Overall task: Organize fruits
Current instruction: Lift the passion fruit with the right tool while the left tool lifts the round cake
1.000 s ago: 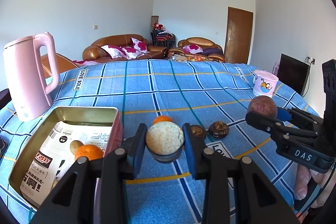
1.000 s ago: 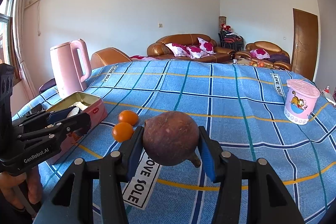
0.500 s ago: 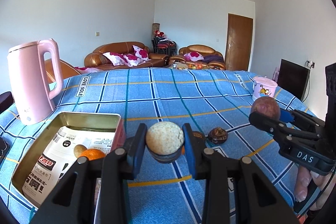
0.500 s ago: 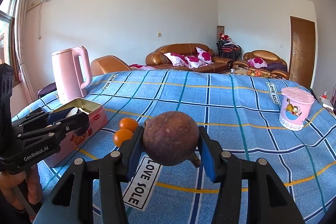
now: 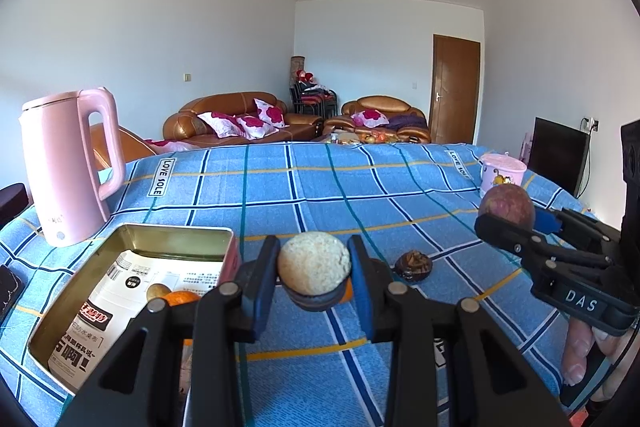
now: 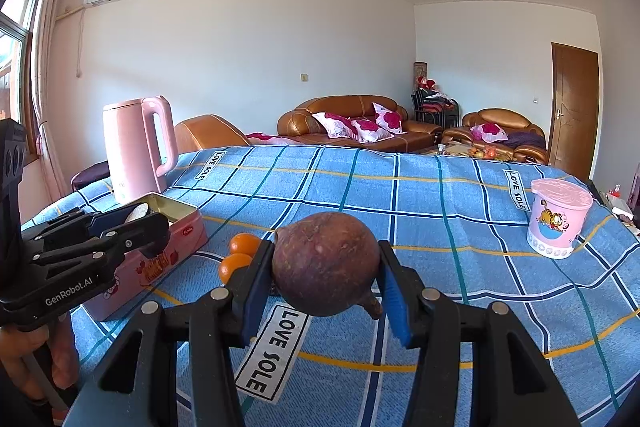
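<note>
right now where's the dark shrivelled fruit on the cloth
In the left wrist view the dark fruit lies on the blue cloth, just right of the left gripper and left of the right gripper.

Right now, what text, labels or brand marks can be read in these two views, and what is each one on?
"LOVE SOLE": white label strips on the blue tablecloth.
"DAS": body of the right claw.
"GenRobot.AI": body of the left claw.
Printed sheet in the tin: bold Chinese characters, too distorted to read.
Pink tub: cartoon cat, no legible words.
</note>
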Demonstrator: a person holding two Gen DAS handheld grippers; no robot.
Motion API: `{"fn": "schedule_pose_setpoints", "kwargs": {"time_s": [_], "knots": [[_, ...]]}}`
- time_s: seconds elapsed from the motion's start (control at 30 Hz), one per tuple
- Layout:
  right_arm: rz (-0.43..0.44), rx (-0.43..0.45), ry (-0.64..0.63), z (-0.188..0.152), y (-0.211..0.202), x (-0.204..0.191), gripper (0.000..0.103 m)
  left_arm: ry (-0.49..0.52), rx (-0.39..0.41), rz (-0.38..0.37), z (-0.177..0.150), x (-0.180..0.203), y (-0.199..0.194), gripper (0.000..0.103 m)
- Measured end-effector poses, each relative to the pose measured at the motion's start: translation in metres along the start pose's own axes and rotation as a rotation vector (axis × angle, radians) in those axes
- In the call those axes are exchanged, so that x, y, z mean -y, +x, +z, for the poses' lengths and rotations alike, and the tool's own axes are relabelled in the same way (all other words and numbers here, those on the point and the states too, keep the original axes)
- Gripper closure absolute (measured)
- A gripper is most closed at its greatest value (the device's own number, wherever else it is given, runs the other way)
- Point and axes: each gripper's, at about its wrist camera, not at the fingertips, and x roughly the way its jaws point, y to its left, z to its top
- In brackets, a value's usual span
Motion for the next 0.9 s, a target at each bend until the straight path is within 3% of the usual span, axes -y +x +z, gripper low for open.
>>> {"fn": "schedule_pose_setpoints", "kwargs": {"time_s": [0.9], "knots": [[-0.013, 0.074, -0.013, -0.002, -0.016, -0.001, 0.051, 0.002, 0.070, 0.036, 0.000, 0.000, -0.012, 0.067]]}}
